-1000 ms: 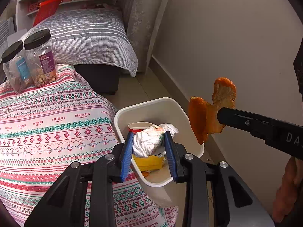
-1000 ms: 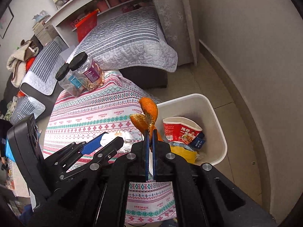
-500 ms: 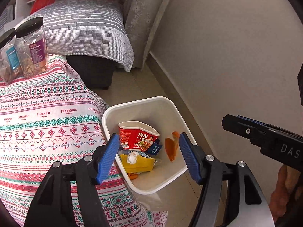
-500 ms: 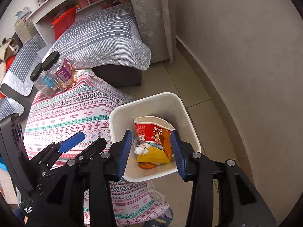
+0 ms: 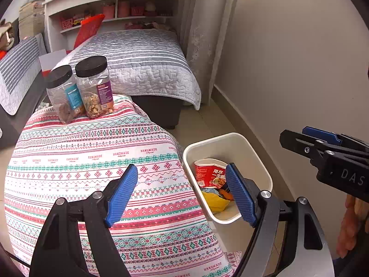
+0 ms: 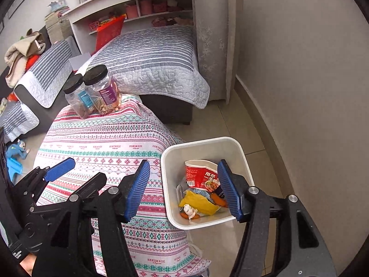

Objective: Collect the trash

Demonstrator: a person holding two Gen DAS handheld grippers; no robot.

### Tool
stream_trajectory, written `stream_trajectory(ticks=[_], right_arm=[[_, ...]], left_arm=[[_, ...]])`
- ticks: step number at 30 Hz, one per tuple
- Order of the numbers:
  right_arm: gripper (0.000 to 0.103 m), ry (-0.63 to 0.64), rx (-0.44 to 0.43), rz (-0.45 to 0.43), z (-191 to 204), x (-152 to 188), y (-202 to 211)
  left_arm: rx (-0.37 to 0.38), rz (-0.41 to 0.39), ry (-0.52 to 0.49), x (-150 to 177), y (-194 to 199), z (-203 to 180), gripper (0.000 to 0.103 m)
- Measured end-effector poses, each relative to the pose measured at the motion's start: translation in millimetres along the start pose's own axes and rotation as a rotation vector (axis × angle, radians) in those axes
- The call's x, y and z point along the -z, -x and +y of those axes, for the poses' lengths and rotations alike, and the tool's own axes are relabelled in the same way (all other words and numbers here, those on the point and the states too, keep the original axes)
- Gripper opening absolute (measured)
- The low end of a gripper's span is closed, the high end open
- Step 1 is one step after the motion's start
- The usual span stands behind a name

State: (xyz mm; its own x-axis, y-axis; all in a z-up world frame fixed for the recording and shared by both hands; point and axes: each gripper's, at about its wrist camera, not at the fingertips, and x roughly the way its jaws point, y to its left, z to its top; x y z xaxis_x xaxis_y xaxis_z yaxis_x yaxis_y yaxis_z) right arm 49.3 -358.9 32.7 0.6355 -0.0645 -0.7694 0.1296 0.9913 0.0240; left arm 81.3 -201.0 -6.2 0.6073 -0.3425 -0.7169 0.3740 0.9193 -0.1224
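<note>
A white trash bin (image 5: 251, 152) (image 6: 239, 152) stands on the floor beside the patterned table. It holds a red noodle cup (image 5: 208, 172) (image 6: 200, 175), a yellow wrapper (image 5: 213, 200) (image 6: 198, 202), orange peel (image 6: 218, 198) and a crumpled tissue (image 6: 190, 210). My left gripper (image 5: 182, 194) is open and empty above the table's right edge and the bin. My right gripper (image 6: 183, 188) is open and empty above the bin; it also shows at the right of the left wrist view (image 5: 322, 147).
The table carries a red, green and white patterned cloth (image 5: 92, 152) (image 6: 103, 143). Two black-lidded snack jars (image 5: 79, 90) (image 6: 94, 92) stand at its far edge. A grey striped sofa (image 5: 138, 62), shelves (image 5: 110, 11), a curtain and a wall lie beyond.
My right gripper opened and dropped the orange peel into the bin; my left gripper let go of the tissue there. Both grippers have risen and pulled back, open.
</note>
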Motion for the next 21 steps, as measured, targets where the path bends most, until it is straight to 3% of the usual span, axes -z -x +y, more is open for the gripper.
stream_trajectory(ticks=[4,11,21], right_arm=[[0.070,0.068,0.006,-0.071,32.3,-1.5,20.2],[0.076,0.121,0.017,-0.185,85.9,22.9,60.8],[0.086,0.148,0.084,-0.298,124.3,109.3,109.4]], left_arm=[[-0.100,-0.038,0.006,11.0,29.7,30.2,0.083],[-0.153,-0.091,0.095,44.4,90.5,80.5,0.085],[-0.118,-0.135,0.114,93.3,155.3,85.0,0.090]])
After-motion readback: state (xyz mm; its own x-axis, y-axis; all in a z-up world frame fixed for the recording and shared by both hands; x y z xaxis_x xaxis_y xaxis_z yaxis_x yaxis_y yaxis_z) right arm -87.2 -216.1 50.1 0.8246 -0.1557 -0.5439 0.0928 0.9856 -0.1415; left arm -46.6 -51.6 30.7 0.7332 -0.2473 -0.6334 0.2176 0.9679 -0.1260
